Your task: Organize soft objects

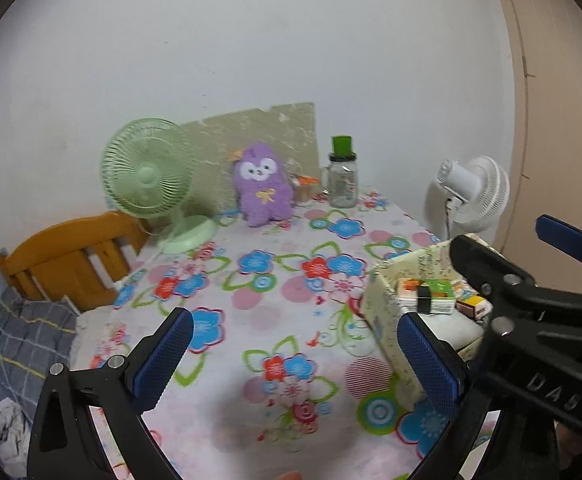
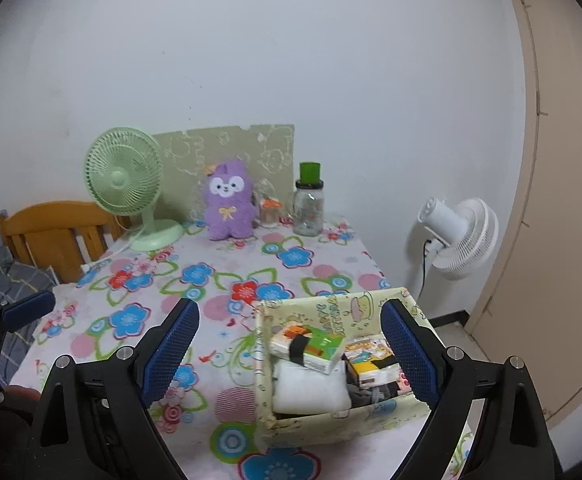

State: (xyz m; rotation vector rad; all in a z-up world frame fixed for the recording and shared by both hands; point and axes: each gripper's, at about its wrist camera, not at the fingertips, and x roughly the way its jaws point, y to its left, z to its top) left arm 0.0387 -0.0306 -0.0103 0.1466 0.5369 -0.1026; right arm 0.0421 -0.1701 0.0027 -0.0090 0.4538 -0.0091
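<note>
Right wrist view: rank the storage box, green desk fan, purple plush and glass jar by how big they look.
1. storage box, though it sits nearest the camera
2. green desk fan
3. purple plush
4. glass jar

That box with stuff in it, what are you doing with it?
A person is tidying soft things into the box on the flowery table. Tissue packs and folded cloth already lie inside. Both the left gripper and the right gripper are open and hold nothing. The purple plush toy sits at the back.
</note>
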